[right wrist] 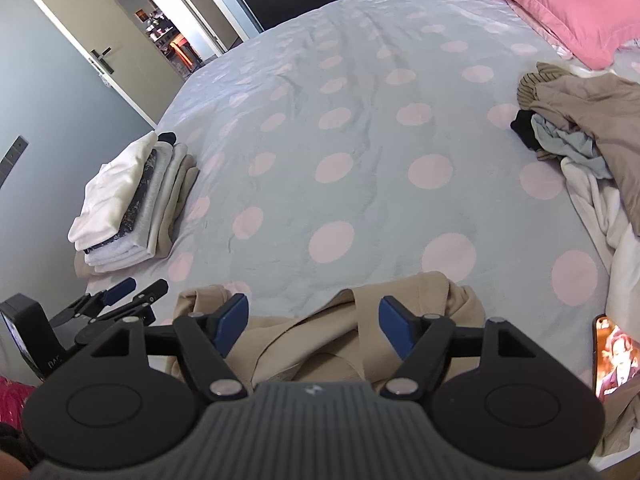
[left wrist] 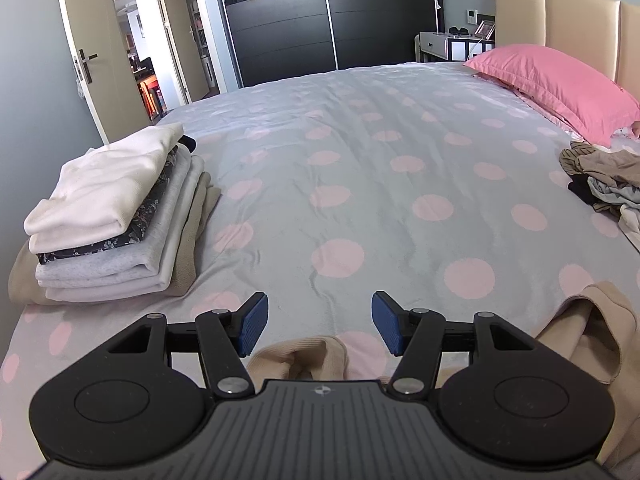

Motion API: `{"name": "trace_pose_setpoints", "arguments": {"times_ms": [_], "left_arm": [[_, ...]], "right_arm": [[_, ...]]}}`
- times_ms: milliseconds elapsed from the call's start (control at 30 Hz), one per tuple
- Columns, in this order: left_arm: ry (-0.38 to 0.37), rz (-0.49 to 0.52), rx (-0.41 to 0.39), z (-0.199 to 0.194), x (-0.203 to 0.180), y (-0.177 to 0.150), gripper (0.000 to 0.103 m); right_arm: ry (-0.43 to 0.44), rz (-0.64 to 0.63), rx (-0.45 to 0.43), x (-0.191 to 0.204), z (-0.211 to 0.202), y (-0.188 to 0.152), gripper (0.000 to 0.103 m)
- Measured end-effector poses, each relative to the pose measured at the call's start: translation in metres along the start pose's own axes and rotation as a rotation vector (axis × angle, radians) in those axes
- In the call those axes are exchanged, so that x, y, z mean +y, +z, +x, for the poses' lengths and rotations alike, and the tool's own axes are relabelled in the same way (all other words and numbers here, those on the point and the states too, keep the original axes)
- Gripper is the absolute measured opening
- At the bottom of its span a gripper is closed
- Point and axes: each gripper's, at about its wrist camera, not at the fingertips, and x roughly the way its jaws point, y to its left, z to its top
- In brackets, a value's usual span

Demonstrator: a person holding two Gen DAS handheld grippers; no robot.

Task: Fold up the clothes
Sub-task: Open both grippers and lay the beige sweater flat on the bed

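Observation:
A beige garment [right wrist: 320, 336] lies crumpled at the near edge of the bed, and the left wrist view shows its edge [left wrist: 304, 358] and a fold [left wrist: 592, 332]. My left gripper [left wrist: 320, 326] hovers open just above that edge, nothing between its blue pads. My right gripper [right wrist: 314, 326] is open over the middle of the garment. The left gripper [right wrist: 120, 292] also shows in the right wrist view, at the lower left. A neat stack of folded clothes [left wrist: 116, 216] sits at the bed's left edge. A heap of unfolded clothes [right wrist: 580, 136] lies at the right.
The grey bedspread with pink dots [left wrist: 360, 168] stretches wide between stack and heap. A pink pillow [left wrist: 560, 84] rests by the headboard. A phone with a lit screen [right wrist: 610, 356] lies at the near right. An open door [left wrist: 92, 52] and a dark wardrobe [left wrist: 320, 20] stand beyond.

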Motion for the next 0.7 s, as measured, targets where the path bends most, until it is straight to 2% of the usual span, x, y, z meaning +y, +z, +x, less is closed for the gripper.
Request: {"name": "trace_pose_setpoints", "arguments": {"times_ms": [400, 533, 633, 700], "left_arm": [[-0.021, -0.023, 0.020, 0.000, 0.001, -0.005, 0.056], [-0.091, 0.013, 0.036, -0.001, -0.006, -0.012, 0.056], [-0.164, 0.065, 0.050, -0.003, -0.014, -0.021, 0.055], [-0.216, 0.132, 0.063, -0.008, -0.021, -0.031, 0.054]], "right_arm": [[-0.003, 0.020, 0.025, 0.005, 0.007, -0.001, 0.075], [-0.059, 0.010, 0.045, -0.003, 0.020, -0.002, 0.076], [-0.111, -0.048, 0.048, -0.011, 0.033, -0.007, 0.076], [-0.102, -0.099, 0.049, -0.014, 0.040, -0.013, 0.075]]}}
